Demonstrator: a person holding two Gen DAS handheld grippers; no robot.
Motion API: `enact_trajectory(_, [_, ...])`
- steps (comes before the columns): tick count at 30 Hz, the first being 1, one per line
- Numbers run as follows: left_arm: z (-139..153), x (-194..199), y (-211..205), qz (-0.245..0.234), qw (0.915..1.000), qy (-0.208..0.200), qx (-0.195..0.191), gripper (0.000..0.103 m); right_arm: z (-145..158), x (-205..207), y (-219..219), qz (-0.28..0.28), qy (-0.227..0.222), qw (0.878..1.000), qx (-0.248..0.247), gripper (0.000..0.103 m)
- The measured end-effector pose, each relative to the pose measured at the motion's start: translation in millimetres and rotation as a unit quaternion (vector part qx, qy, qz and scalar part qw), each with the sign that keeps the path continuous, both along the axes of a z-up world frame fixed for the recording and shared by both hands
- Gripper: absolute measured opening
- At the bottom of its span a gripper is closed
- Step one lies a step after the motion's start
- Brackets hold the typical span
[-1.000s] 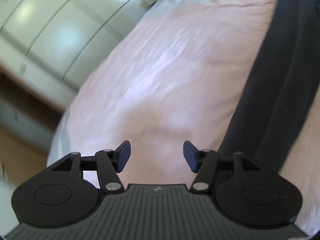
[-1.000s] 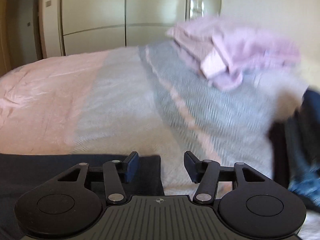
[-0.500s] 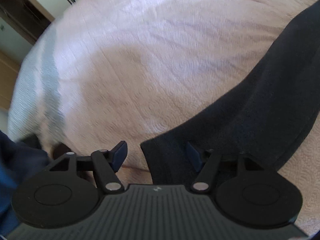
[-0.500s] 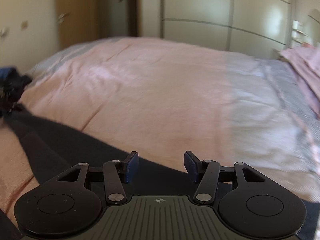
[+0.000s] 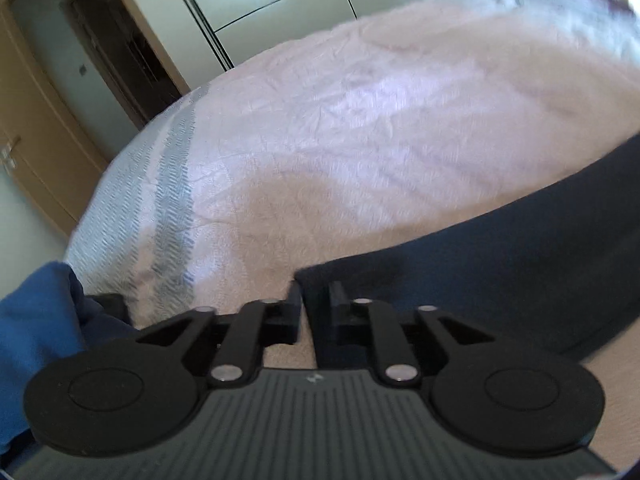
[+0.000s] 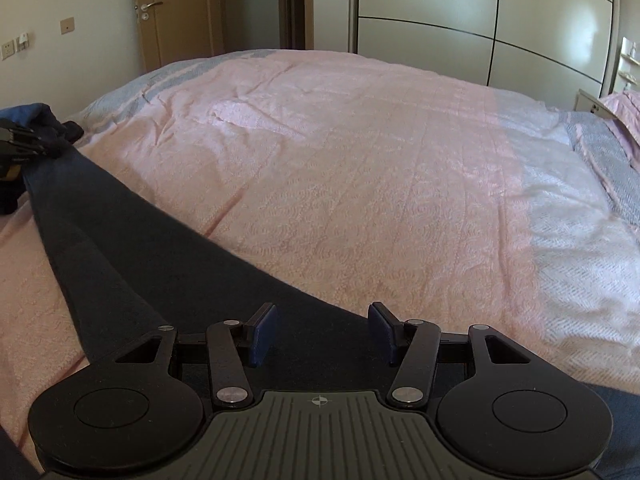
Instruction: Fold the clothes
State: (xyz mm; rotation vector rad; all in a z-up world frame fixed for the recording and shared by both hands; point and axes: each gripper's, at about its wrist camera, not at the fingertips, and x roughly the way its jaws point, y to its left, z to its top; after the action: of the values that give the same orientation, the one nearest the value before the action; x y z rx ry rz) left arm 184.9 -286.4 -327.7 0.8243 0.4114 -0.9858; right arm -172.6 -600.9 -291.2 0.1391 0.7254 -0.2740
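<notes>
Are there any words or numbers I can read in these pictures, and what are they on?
None. No words or numbers show anywhere.
The left gripper body bears only a small blurred mark.
The right gripper body bears only a crosshair symbol.
The wall plates look blank.

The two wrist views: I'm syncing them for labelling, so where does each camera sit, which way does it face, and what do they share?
Left wrist: on the left tool, looking forward along its fingers, pinched on the end of the dark garment lying on the bed; blue cloth at left.
Right wrist: on the right tool, fingers apart above the garment's other end, facing door and wardrobe.
Shared: garment, bed; the left tool shows far left in the right view.
</notes>
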Motion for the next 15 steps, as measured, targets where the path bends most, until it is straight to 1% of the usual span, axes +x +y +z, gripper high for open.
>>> enact_trajectory(1, [-4, -2, -2, 0.001, 1.0, -0.005, 0.009, 0.024, 1, -1, 4, 0.004, -0.001, 1.0, 0.002, 0.054])
enact_trajectory(2, [-8, -5, -3, 0.001, 0.9998, -0.011, 0.017, 0.027, 2, -2, 9, 0.01, -0.001, 1.0, 0.0, 0.054])
enact_trajectory(3, [-8, -9, -1, 0.001, 0.9995, -0.024, 0.019, 0.035, 3, -4, 15, 0.017, -0.001, 1.0, -0.002, 0.054])
enact_trajectory(5, [-4, -20, 5, -0.005, 0.9983, -0.055, 0.015, 0.043, 4, -6, 26, 0.029, 0.0, 1.0, -0.006, 0.054])
enact_trajectory(7, [5, -32, 15, -0.018, 0.9964, -0.083, 0.004, 0.043, 8, -17, 33, 0.023, -0.011, 1.0, -0.004, 0.054])
enact_trajectory(10, [22, -60, 29, -0.062, 0.9941, -0.087, -0.018, 0.043, 15, -40, 39, -0.005, -0.035, 0.999, 0.004, 0.054])
enact_trajectory(12, [17, -88, 28, -0.108, 0.9901, -0.088, -0.014, 0.042, 19, -59, 39, -0.034, -0.043, 0.998, 0.018, 0.054])
enact_trajectory(15, [10, -129, 25, -0.177, 0.9802, -0.088, -0.009, 0.043, 18, -88, 38, -0.066, -0.043, 0.996, 0.049, 0.054])
